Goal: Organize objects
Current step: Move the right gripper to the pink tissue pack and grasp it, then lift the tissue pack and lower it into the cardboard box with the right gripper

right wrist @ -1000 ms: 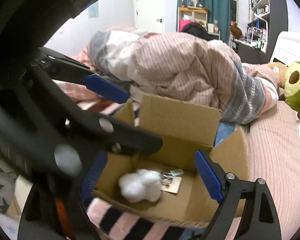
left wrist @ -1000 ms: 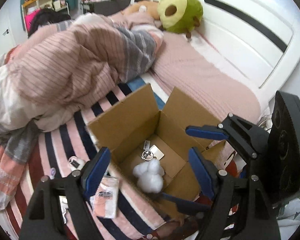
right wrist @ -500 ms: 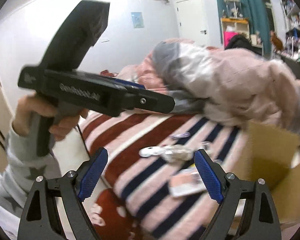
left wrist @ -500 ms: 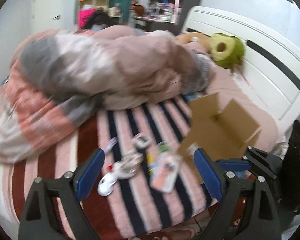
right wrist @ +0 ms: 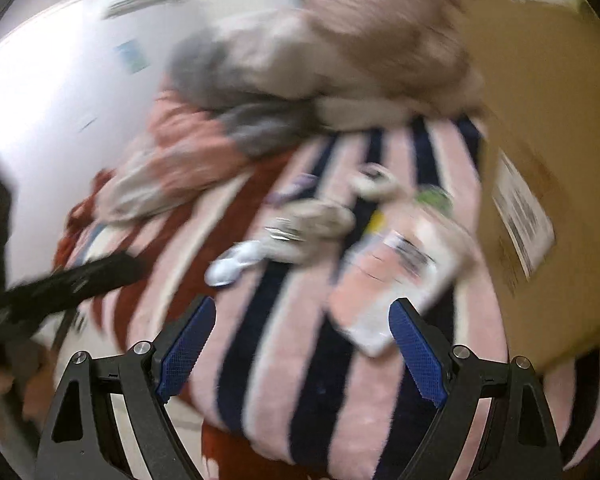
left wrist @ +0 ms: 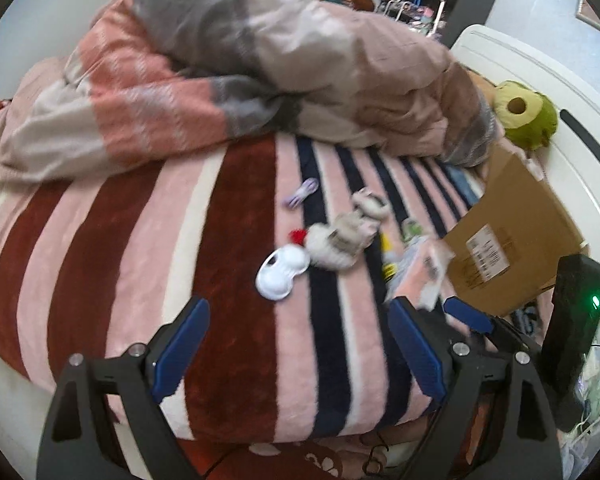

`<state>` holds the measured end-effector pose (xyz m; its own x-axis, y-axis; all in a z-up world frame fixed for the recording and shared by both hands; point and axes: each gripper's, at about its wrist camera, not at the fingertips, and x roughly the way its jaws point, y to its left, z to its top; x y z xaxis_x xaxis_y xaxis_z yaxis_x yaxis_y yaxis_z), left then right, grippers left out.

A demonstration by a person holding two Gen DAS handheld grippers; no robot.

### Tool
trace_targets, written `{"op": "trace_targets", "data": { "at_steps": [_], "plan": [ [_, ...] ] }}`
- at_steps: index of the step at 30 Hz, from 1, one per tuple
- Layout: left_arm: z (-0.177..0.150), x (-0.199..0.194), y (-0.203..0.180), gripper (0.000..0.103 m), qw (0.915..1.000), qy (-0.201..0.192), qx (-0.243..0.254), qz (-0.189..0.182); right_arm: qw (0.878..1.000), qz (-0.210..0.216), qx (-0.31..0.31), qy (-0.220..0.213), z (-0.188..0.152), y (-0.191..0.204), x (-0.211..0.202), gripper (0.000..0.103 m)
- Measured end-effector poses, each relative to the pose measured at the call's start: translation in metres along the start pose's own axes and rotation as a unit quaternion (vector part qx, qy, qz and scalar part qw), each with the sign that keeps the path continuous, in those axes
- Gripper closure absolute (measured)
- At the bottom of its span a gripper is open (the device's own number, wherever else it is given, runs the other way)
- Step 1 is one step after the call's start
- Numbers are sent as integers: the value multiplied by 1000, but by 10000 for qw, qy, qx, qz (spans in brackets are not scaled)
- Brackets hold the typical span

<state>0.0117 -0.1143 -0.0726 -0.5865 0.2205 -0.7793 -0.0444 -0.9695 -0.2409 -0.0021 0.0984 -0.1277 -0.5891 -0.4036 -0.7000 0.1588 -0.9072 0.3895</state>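
Several small objects lie on the striped blanket [left wrist: 236, 240]: a white mask-shaped piece [left wrist: 281, 273], a grey fluffy toy [left wrist: 342, 238], a purple item [left wrist: 302, 193] and a pink packet [left wrist: 414, 276]. A cardboard box [left wrist: 512, 236] stands at the right. My left gripper [left wrist: 300, 354] is open and empty, short of the objects. My right gripper [right wrist: 300, 354] is open and empty; the blurred right wrist view shows the pink packet [right wrist: 396, 276], the white piece [right wrist: 236, 262] and the box [right wrist: 548, 152] ahead.
A bunched pink and grey duvet [left wrist: 260, 56] fills the far side of the bed. A green avocado plush [left wrist: 526, 114] lies by the white headboard [left wrist: 580, 92]. The right gripper's black body [left wrist: 574, 344] is at the left view's right edge.
Both grippers have swung away from the open box to the loose objects on the blanket. The left has come lower and closer to them. Both stay open.
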Motion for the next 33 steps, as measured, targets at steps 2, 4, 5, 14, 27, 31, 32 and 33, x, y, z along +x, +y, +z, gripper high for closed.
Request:
{"op": "trace_targets", "data": {
  "at_steps": [2,4,5,14,27,31,32,33],
  "plan": [
    [-5,5,3,14,10000,55,-11,52,9995,-190,231,41,-1,-8,11,16],
    [-6,10,4,14,9999,107,-5,63,9985,-405,359,-42,1,-12,19,16],
    [-8,13,4,14,9999,132,6,47,9976,-550,400,-137,1,-13,22,16],
    [-9,24,-1,14,9996,284,82,-49,9919,-1140,223,-520,2,-14,35,24],
    [-7,24,-1,14,9995,313,95,-53,9922,-613,-1022,-353,-5,-8,20,60],
    [-6,21,-1,14,9995,285,104,-33,9837,221,-1783,107,0,4,20,59],
    [-6,21,-2,14,9996,278,103,-21,9761,520,-2084,323,0,10,23,59],
    [-6,20,-2,14,9996,275,106,-12,9692,733,-2296,515,-2,16,26,58]
  ]
}}
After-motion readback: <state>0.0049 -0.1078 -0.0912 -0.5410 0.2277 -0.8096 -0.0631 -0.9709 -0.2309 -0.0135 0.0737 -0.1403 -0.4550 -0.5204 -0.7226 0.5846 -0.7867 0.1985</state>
